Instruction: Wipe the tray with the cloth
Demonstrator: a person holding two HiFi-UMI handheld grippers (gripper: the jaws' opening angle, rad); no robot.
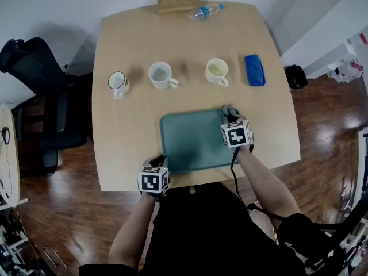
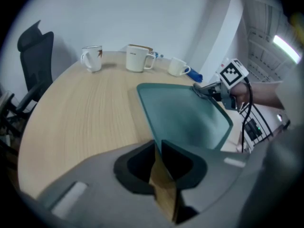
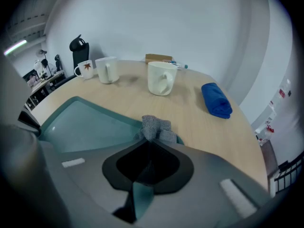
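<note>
A teal tray lies on the wooden table near its front edge. My left gripper is at the tray's near left corner. In the left gripper view the tray's rim runs into the tips of my left gripper, whose jaws are closed on it. My right gripper is over the tray's far right corner, shut on a grey cloth. In the right gripper view the cloth bunches out past the tips of my right gripper and rests on the tray's rim.
Three mugs stand in a row behind the tray. A folded blue cloth lies to their right. A water bottle and a wooden box sit at the far edge. A black chair stands at the left.
</note>
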